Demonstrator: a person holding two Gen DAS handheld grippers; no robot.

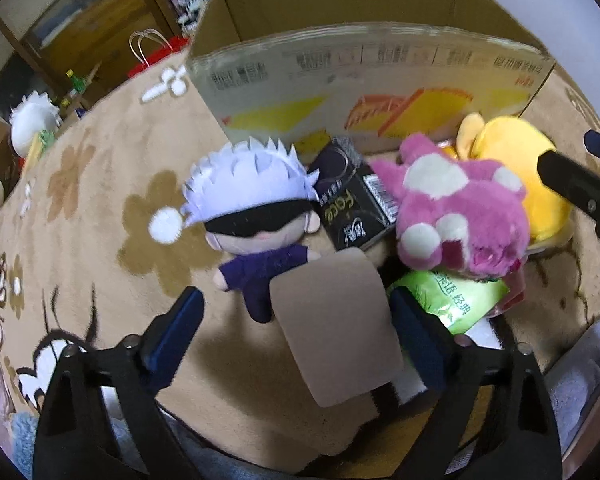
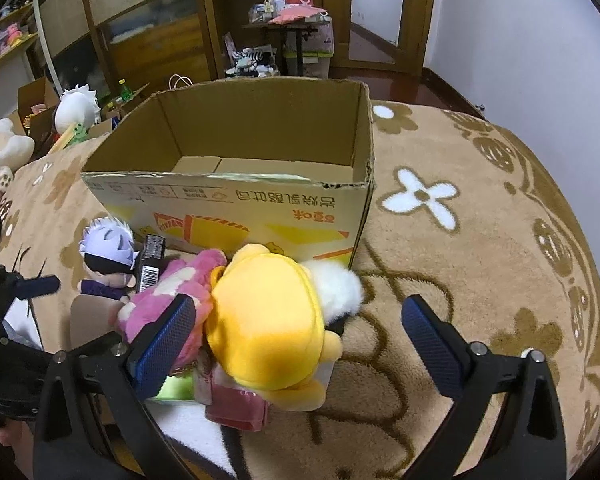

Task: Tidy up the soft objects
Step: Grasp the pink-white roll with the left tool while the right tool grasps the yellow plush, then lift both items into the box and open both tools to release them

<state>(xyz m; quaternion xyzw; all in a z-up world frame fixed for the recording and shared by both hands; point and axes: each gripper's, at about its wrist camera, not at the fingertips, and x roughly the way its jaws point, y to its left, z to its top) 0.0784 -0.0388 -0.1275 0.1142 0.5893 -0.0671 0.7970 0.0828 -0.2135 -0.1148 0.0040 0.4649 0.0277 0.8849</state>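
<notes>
A white-haired doll in purple (image 1: 252,216) (image 2: 108,258), a pink plush (image 1: 456,216) (image 2: 168,296) and a yellow plush (image 1: 536,172) (image 2: 272,320) lie on the carpet in front of an open cardboard box (image 1: 372,92) (image 2: 236,200). My left gripper (image 1: 296,340) is open above a brown card (image 1: 336,328), just short of the doll. My right gripper (image 2: 300,344) is open, with the yellow plush between its fingers; it shows at the right edge of the left wrist view (image 1: 580,184).
A black packet (image 1: 352,208) (image 2: 150,268), a green packet (image 1: 456,300) and a pink packet (image 2: 236,404) lie among the plushies. The box stands on a beige flower carpet (image 2: 460,240). Shelves, a small table and more plush toys (image 2: 76,106) stand beyond.
</notes>
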